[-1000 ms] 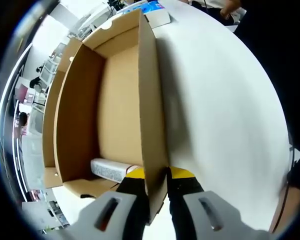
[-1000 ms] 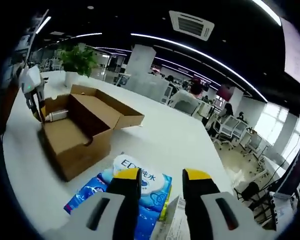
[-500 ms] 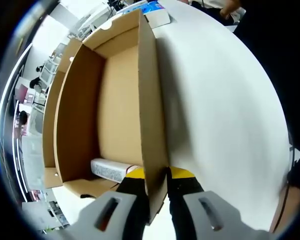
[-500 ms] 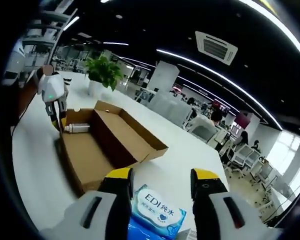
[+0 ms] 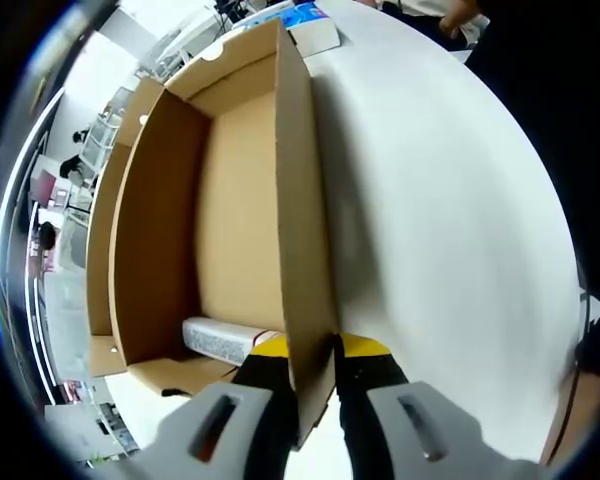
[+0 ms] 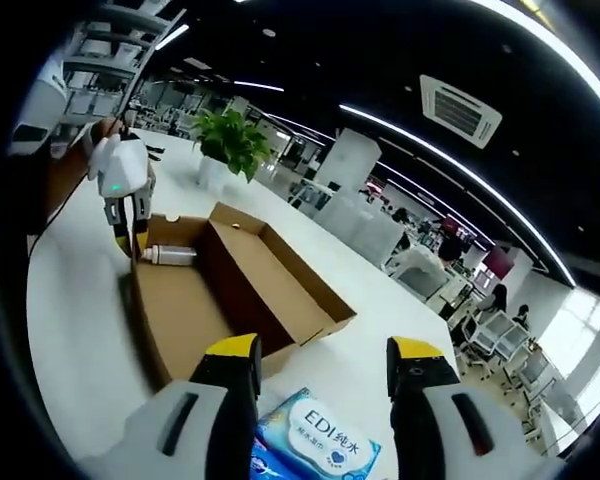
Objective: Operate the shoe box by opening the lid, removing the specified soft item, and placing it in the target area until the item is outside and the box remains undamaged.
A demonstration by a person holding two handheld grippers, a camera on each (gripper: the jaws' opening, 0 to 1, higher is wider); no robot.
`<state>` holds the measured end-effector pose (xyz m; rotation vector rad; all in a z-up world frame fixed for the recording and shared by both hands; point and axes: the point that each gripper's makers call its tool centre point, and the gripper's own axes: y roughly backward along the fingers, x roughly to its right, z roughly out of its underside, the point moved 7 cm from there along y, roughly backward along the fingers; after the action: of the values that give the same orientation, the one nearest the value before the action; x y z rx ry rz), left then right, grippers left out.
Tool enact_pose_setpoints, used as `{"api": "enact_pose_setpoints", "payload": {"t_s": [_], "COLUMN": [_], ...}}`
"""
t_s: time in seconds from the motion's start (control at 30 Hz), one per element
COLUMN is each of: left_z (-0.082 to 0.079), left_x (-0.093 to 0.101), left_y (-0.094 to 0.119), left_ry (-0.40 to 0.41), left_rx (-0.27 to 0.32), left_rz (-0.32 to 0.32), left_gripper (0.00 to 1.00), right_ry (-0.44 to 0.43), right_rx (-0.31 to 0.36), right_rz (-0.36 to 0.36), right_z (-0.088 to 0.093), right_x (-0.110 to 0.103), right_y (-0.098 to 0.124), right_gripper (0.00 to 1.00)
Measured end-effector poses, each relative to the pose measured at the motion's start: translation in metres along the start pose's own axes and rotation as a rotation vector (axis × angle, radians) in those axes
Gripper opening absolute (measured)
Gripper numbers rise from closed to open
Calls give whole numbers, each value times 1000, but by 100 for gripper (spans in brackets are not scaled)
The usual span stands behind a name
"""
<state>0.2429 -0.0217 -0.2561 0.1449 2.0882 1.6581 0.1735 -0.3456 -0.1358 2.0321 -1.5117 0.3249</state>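
Cardboard shoe box (image 5: 240,200) wall is pinched by the left gripper (image 5: 310,352), apparently steadying it; right gripper (image 6: 320,352) hovers wide, empty.

Open brown shoe box (image 5: 230,210) on white table; pale, perhaps soft, roll (image 5: 225,338) inside.

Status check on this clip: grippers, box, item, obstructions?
Left hand-held gripper shut on shoe box wall. Right hand-held gripper open above wipes pack. Lid open; white item inside box. Nothing obstructing.
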Motion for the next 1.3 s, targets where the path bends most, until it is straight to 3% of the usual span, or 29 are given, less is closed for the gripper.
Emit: {"api": "enact_pose_setpoints", "payload": {"t_s": [0.57, 0.8, 1.1, 1.3], "left_z": [-1, -1, -1, -1], "left_x": [1, 1, 2, 1], "left_y": [0, 0, 0, 0], "left_ry": [-8, -9, -19, -18], "left_rx": [-3, -4, -5, -3], "left_rz": [-1, -2, -2, 0], "left_gripper": [12, 12, 12, 12], "right_ry": [30, 85, 218, 342], "right_rx": [23, 49, 103, 150], "right_rz": [-51, -108, -230, -401], "right_z": [-8, -23, -51, -72], "right_x": [-11, -19, -45, -79], "right_y": [-13, -26, -56, -83], "right_gripper": [52, 52, 52, 53]}}
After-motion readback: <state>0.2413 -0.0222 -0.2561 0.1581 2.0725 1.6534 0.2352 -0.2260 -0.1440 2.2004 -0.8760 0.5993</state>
